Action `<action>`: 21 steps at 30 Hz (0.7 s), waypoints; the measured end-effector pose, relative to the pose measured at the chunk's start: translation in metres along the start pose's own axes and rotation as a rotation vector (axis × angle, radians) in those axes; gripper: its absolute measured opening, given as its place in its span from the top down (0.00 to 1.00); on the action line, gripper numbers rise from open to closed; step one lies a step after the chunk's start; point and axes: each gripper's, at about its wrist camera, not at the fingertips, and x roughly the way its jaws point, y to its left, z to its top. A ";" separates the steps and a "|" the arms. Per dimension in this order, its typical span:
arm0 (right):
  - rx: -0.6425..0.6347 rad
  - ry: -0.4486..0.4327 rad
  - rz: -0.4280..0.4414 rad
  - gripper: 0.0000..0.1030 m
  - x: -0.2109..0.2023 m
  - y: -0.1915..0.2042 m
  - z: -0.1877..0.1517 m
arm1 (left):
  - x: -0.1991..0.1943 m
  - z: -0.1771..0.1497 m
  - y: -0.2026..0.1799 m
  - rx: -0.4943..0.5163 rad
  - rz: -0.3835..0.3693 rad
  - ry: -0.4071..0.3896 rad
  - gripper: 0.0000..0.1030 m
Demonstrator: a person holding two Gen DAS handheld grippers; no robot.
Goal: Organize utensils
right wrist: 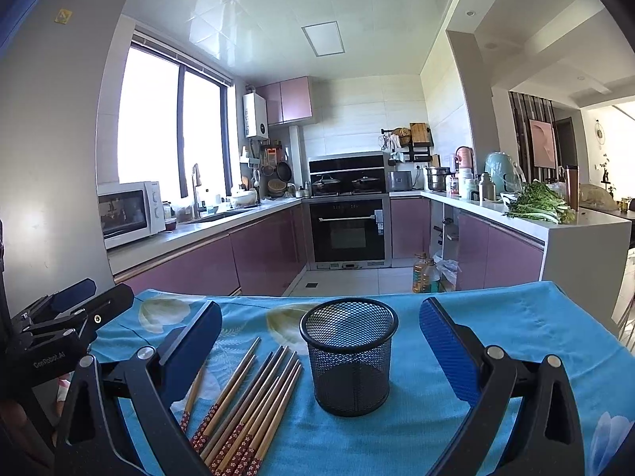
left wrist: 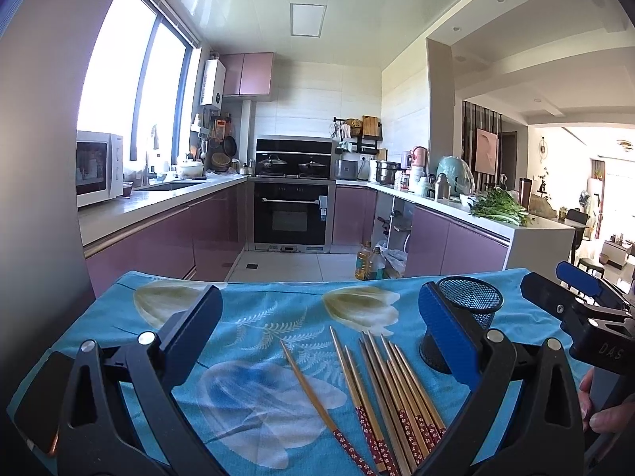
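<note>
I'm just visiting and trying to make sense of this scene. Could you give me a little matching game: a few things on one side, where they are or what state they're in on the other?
Things:
1. chopsticks
2. mesh cup
3. microwave
4. leafy greens

Place or state:
A. on the right-hand kitchen counter
B. standing upright and empty on the blue cloth
C. lying flat in a loose bunch on the cloth
D. on the left-hand counter under the window

Pairs: 1-C, 2-B, 3-D, 4-A
</note>
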 end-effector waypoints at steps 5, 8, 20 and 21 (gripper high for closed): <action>0.002 0.000 0.005 0.06 0.001 -0.001 0.001 | -0.001 0.000 -0.001 0.001 0.001 -0.006 0.06; 0.006 0.000 0.008 0.06 0.001 -0.001 0.001 | -0.001 0.000 -0.001 0.001 0.002 -0.006 0.06; 0.013 0.009 0.015 0.06 0.005 -0.005 0.002 | -0.001 0.000 0.000 0.001 0.002 -0.006 0.06; 0.013 0.010 0.017 0.06 0.005 -0.006 0.002 | -0.002 0.000 0.000 0.000 0.001 -0.007 0.06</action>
